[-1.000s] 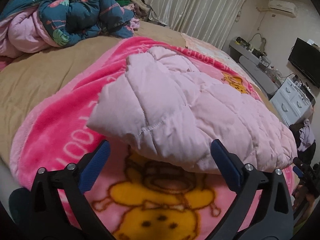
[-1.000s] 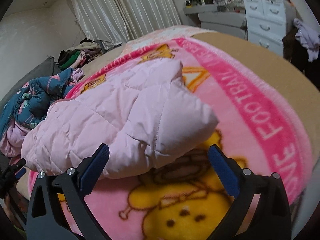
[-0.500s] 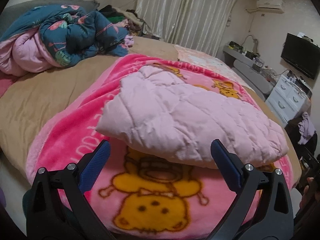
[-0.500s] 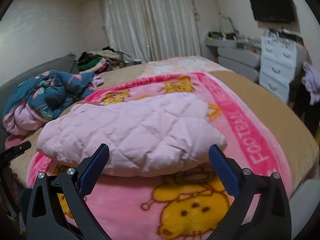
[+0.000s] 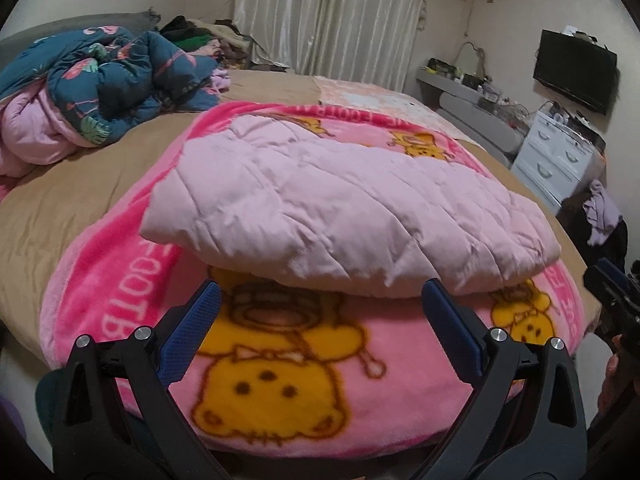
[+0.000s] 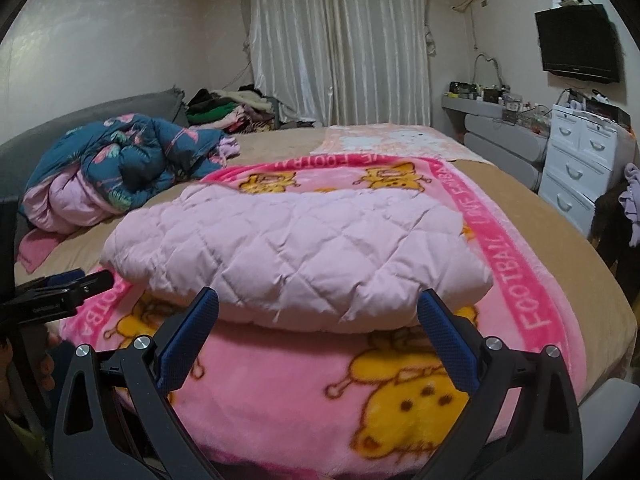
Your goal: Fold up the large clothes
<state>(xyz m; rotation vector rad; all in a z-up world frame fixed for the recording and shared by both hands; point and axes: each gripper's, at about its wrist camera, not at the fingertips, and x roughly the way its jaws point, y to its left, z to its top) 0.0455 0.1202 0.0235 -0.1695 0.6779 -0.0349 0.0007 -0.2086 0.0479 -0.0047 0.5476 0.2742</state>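
On the pink cartoon blanket [image 5: 280,380] lies the folded pale-pink quilted jacket [image 5: 340,216]. Both the left gripper [image 5: 320,304] and the right gripper [image 6: 318,310] hover near its front edge, spread wide, grasping nothing.

On my pink cartoon blanket [image 6: 400,384] the white border lettering reads "FOOTBALL" [image 6: 520,280], running up the band at about 2 o'clock in my right view, with more letters beyond it that I cannot make out. In my left view the same border [image 5: 132,292] shows "FOOTB" at about 9 o'clock, the rest hidden or blurred. Along the far edge near 12 o'clock, upside-down letters [image 6: 320,160] look like "FOOT". Nothing else is legible to me.
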